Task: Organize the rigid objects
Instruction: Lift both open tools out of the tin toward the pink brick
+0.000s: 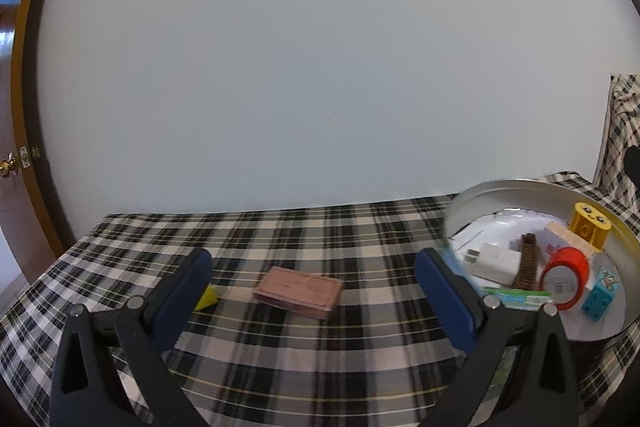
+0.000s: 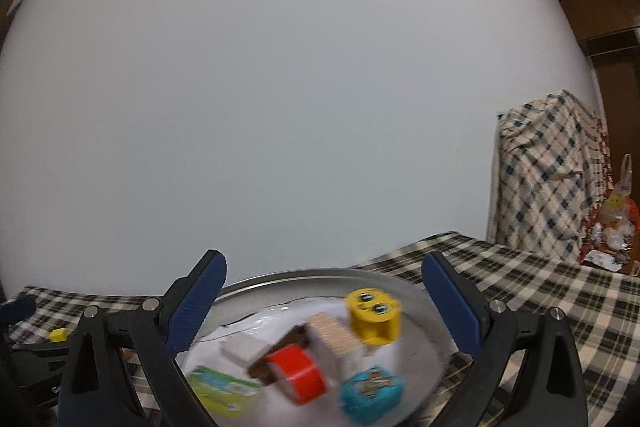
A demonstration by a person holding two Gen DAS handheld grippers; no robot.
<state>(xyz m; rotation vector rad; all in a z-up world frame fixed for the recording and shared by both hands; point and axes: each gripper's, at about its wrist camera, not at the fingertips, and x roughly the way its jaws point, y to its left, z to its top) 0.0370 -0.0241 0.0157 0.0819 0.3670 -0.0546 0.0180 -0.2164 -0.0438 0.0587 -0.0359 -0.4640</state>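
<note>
A round metal tin (image 1: 516, 189) stands on the plaid tablecloth at the right in the left wrist view and holds a yellow smiley block (image 1: 590, 227), a red cylinder (image 1: 566, 277), a blue cube (image 1: 600, 295), a white adapter (image 1: 496, 261), a brown comb-like piece (image 1: 527, 261) and a green packet (image 1: 520, 297). A pink flat box (image 1: 298, 291) and a yellow triangle (image 1: 207, 299) lie on the cloth. My left gripper (image 1: 314, 261) is open, with the pink box just ahead between its fingers. My right gripper (image 2: 324, 267) is open above the tin (image 2: 304, 277).
The plaid tablecloth (image 1: 320, 227) covers the table up to a plain white wall. A wooden door with a brass knob (image 1: 8, 165) is at the far left. A plaid-covered piece of furniture (image 2: 548, 187) stands at the right, with bags beside it.
</note>
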